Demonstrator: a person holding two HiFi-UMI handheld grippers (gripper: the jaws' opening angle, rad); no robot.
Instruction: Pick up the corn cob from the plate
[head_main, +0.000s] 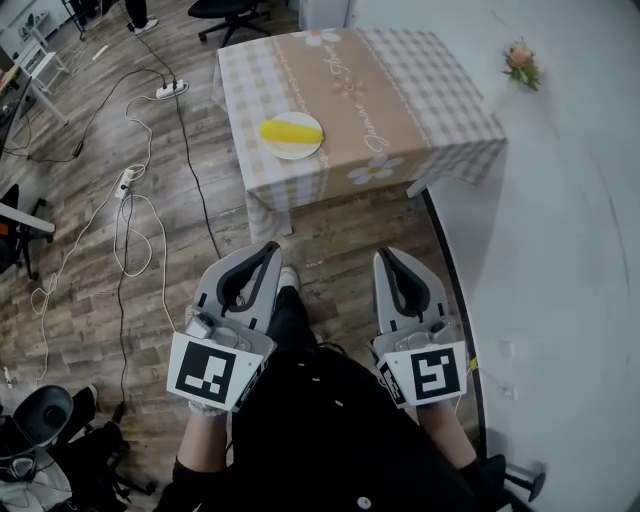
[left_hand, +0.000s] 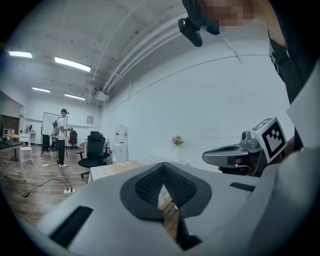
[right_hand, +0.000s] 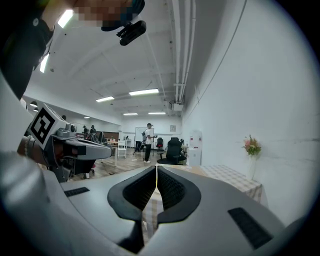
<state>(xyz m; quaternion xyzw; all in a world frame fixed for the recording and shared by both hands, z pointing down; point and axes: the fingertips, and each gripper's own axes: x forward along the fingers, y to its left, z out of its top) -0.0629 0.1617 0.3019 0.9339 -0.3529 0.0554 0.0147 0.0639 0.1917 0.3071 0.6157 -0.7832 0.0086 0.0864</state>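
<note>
Corn cob (head_main: 281, 129) lay on a plate (head_main: 301, 149) on the cloth-covered surface (head_main: 400, 90), with both tools held well short of it.
Over the wood floor (head_main: 100, 290), the left tool (head_main: 264, 252) and the right tool (head_main: 388, 256) hung side by side, pointed toward the surface, each with its jaws clenched together on nothing. The plate sat near the surface's front left corner; flowers (head_main: 521, 63) stood at the far right, and cables (head_main: 130, 215) trailed over the floor at left.
</note>
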